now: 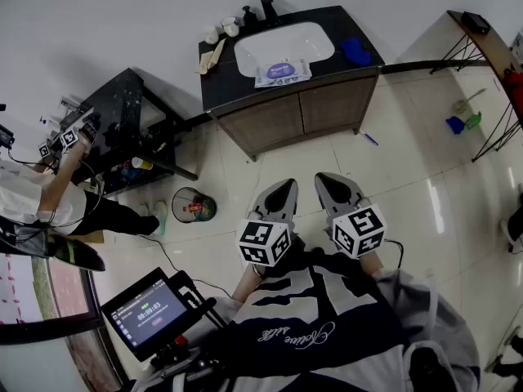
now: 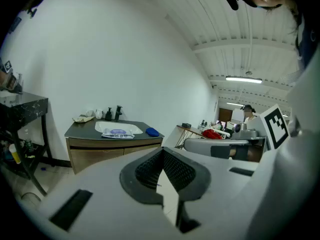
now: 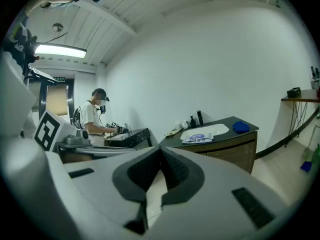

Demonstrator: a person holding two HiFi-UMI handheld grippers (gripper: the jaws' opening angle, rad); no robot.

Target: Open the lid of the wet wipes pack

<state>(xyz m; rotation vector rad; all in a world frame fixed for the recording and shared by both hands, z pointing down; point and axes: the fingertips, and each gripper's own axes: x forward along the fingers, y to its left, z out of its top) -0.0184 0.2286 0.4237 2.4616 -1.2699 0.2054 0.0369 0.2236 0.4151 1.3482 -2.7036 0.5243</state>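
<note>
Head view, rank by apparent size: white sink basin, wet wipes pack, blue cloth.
1. white oval sink basin
2. pale flat wet wipes pack with purple label
3. small blue cloth
All share one dark counter, so distance hardly matters.

No print reads surely: the screen (image 1: 149,313) left of the shirt (image 1: 327,321) shows timer digits, the shirt white script, both too small to make out.

A dark countertop (image 1: 219,80) on a wooden cabinet (image 1: 302,113) holds a white basin (image 1: 282,43), and the wet wipes pack (image 1: 283,73) lies flat across the basin's front edge. A blue lump (image 1: 355,51) sits at the right end. A black tap (image 1: 267,8) and a bottle (image 1: 248,15) stand behind the basin, with white cups (image 1: 221,30) and a beige item (image 1: 211,55) at the left.
</note>
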